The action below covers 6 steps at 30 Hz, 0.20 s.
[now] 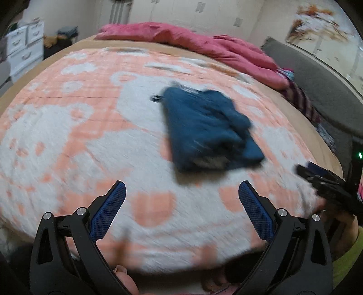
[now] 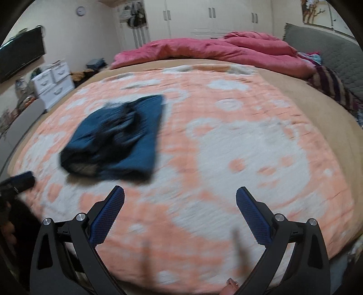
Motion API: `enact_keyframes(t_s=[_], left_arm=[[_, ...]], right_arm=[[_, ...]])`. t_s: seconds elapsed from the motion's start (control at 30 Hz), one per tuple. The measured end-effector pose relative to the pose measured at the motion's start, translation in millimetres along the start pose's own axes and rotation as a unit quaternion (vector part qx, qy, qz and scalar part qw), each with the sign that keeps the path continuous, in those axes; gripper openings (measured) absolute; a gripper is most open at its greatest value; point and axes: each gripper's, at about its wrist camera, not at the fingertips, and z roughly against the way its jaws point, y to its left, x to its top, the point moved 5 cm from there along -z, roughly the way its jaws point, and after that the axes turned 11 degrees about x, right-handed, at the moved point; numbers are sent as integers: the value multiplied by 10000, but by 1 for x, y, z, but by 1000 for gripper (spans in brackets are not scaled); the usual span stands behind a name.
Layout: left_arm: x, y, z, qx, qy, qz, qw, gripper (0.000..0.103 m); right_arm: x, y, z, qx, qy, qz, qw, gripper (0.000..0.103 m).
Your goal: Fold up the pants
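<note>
Pants (image 1: 208,129): blue, lying as a compact folded bundle on the bed (image 1: 68,140), on the peach-and-white blanket, about mid-bed. Neither claw touches them. Both views are motion-blurred, so you cannot read the edges of the folds cleanly.

Left claw (image 1: 181,192): jaws spread wide, nothing between them, hanging over bare blanket on the near side of the bundle. Its tip also shows at the left edge of the right view.

Right claw (image 2: 180,197): jaws likewise spread wide, empty, over blanket with the pants up and to its left. Its dark tip shows at the right edge of the left view, near the bundle but apart from it.

Judgement: the fold looks done or nearly so; the near end of the bundle looks loose, with a lighter lining showing.

Risks from here:
- If you swing either claw in low and fast, a finger may catch the top layer and drag the fold open.
- If you pinch only the upper layer, the lower ones will likely slide out on lifting.
- The fluffy blanket may get nipped together with the cloth if you close too deep.
- Pressing one side only may skew the stack.

Containers: white drawer units (image 2: 53,84) stand beyond the bed at far left, drawers closed; contents not visible. Wardrobe (image 2: 211,18) along the back wall, doors closed.
</note>
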Motion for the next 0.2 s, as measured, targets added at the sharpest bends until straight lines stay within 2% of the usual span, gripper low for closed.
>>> enact_keyframes(t_s=[0.07, 0.13, 0.2], left_arm=[[20, 29, -19, 349, 297, 114, 9989, 93], [46, 72, -47, 907, 532, 326, 9939, 94], [67, 108, -70, 1034, 821, 688, 9889, 93]], right_arm=[[17, -47, -5, -446, 17, -260, 9987, 98], [33, -105, -15, -932, 46, -657, 9935, 98], [42, -149, -22, -1364, 47, -936, 9862, 98]])
